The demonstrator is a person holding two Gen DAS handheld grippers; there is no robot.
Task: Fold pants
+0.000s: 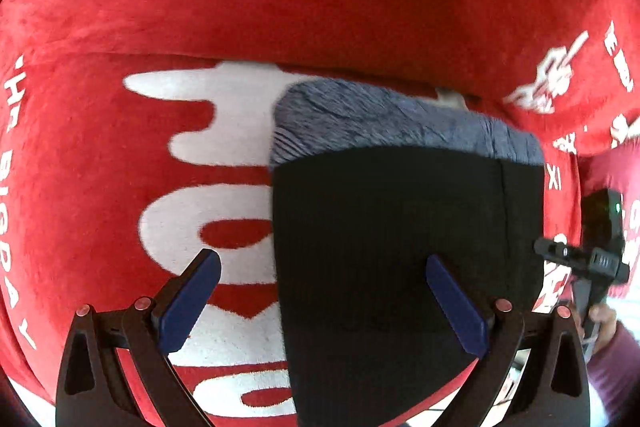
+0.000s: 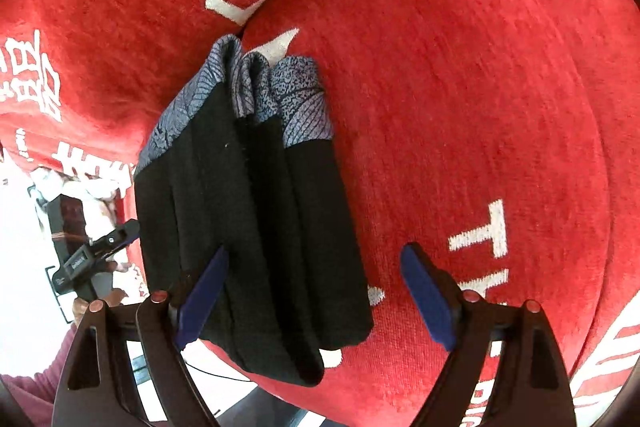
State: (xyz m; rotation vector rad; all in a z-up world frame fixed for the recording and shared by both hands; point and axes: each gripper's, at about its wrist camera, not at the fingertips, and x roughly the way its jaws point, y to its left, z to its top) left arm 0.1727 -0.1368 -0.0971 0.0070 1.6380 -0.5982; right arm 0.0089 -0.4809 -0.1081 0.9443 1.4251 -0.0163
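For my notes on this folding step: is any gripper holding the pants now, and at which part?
Nothing is held. The left gripper and the right gripper both stand open above the folded pants, which lie on the red cushion.

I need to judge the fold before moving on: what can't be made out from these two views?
- Pants, left wrist view: near end cut off by the bottom edge.
- Fold layers underneath: hidden by the top layer in both views.
- Red cover lettering: cut off by the frame edges, distorted.
- Right tool, left wrist view: its fingers run past the right edge.
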